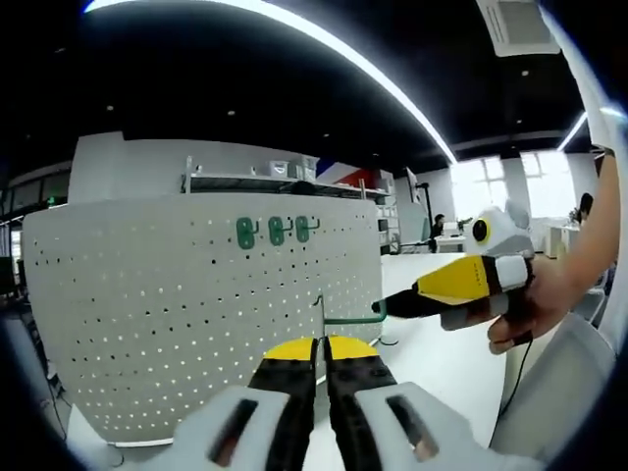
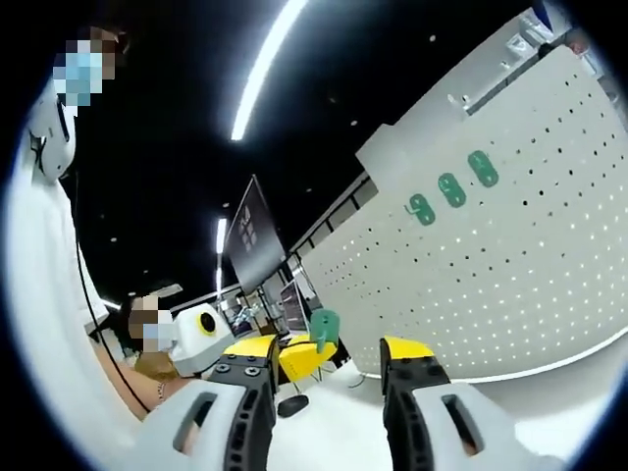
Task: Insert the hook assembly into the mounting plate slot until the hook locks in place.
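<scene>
Now the left hand-held gripper (image 1: 320, 345) is closed on a thin green hook (image 1: 350, 318) before the white pegboard (image 1: 147, 314) (three green hooks (image 1: 276, 231) hang higher up); the right hand-held gripper (image 2: 329, 355) stands apart, holding nothing.

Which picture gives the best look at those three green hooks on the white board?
The left gripper view: the green hooks face the camera squarely on the pegboard. The right gripper view shows them slanted and off to the side.
</scene>
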The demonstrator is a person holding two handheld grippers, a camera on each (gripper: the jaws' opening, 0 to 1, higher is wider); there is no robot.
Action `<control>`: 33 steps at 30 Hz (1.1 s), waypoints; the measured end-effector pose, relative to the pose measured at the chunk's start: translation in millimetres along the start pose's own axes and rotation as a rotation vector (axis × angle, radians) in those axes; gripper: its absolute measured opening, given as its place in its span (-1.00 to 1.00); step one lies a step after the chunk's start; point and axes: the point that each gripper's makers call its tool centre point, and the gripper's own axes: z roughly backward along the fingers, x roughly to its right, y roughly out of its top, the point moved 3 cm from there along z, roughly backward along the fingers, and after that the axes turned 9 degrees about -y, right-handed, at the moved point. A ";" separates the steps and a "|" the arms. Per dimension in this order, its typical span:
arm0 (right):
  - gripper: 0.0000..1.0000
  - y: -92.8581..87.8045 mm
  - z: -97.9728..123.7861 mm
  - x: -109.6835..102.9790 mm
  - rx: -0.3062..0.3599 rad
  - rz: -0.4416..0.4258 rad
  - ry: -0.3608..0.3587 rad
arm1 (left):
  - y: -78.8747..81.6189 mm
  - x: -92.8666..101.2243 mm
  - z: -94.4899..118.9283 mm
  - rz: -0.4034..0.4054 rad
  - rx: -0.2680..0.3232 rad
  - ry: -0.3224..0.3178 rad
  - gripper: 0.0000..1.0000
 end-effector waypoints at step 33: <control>-0.80 -1.4 -30.5 -10.9 0.011 -0.022 0.004 | 6.8 3.5 -3.8 0.007 0.019 0.031 -0.95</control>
